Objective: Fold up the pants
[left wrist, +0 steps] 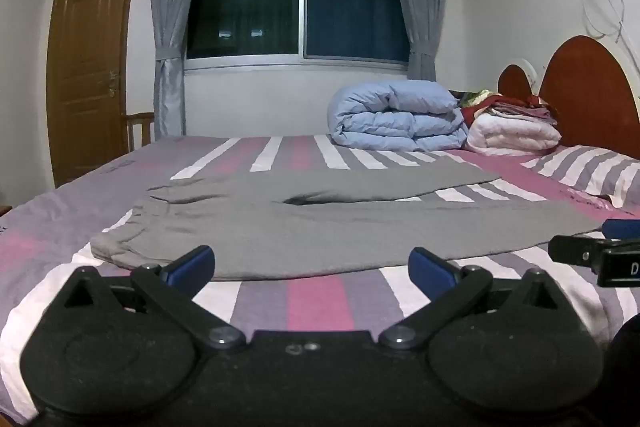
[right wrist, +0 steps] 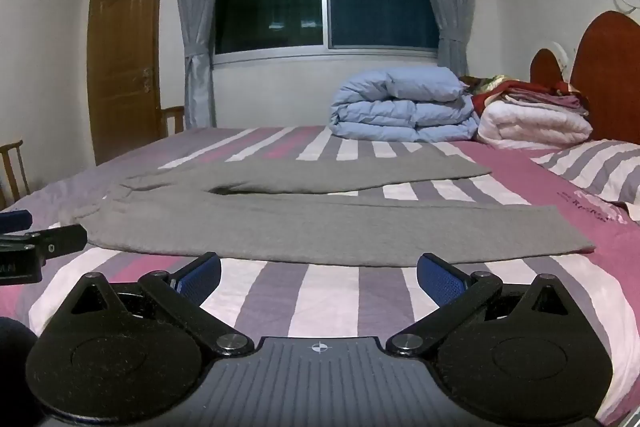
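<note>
Grey pants lie spread flat on the striped bed, waistband at the left, both legs running to the right, a gap between them. In the right wrist view the same pants show the near leg's hem at the right. My left gripper stands open just short of the pants' near edge, close to the waist end, nothing between its blue pads. My right gripper is open too, just in front of the near leg, empty. Each gripper shows at the edge of the other's view: the right gripper's finger, the left gripper's finger.
A folded light-blue duvet and a stack of folded bedding sit at the far side by the red-brown headboard. A striped pillow lies at the right. Beyond the bed are a window with grey curtains, a wooden door and a wooden chair.
</note>
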